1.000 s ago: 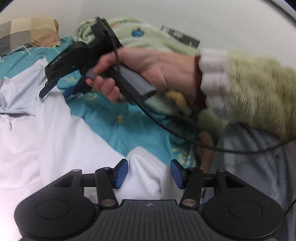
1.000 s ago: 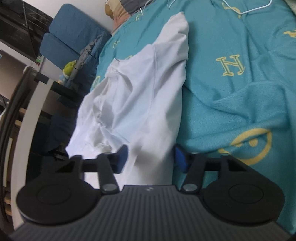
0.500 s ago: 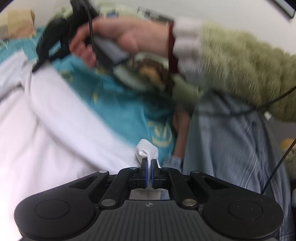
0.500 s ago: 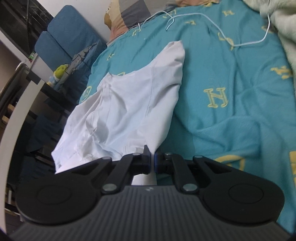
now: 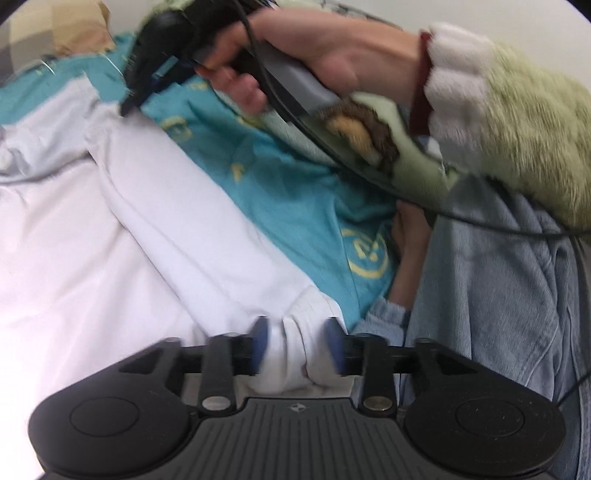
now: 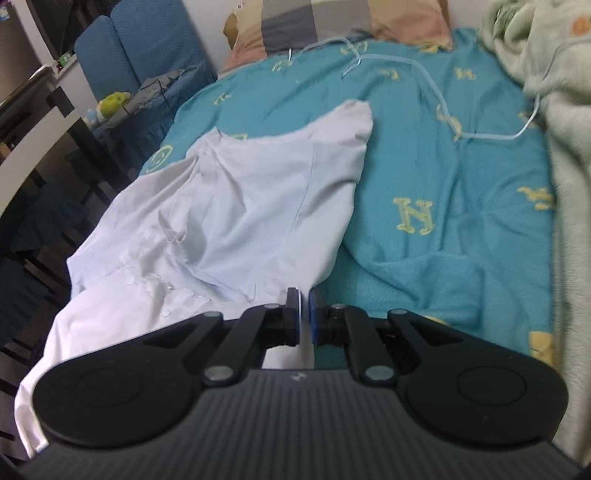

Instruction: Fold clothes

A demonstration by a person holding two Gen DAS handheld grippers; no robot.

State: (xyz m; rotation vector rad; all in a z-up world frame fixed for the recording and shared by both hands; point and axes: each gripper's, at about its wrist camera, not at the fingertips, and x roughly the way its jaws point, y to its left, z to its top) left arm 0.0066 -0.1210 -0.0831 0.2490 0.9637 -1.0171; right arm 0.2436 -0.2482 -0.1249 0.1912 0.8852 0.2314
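A white shirt (image 6: 236, 192) lies spread on the teal bedsheet (image 6: 443, 177); it also fills the left of the left wrist view (image 5: 110, 240). My left gripper (image 5: 297, 349) is open, its blue pads either side of a bunched white corner of the shirt (image 5: 299, 332) at the near edge. My right gripper (image 6: 303, 317) is shut on the shirt's edge, lifting it from the sheet. The right gripper also shows in the left wrist view (image 5: 127, 107), held by a hand, its tip at the shirt's far edge.
A checked pillow (image 6: 332, 26) lies at the bed's head. A pale green blanket (image 6: 546, 74) is piled on the right. A white hanger (image 6: 443, 103) lies on the sheet. Blue chairs (image 6: 125, 59) and a dark table (image 6: 48, 122) stand left of the bed. Denim-clad legs (image 5: 498, 295) are close.
My left gripper shut on the shirt corner half a second ago and has now opened around it. My right gripper closed on the shirt edge and has lifted and drawn back.
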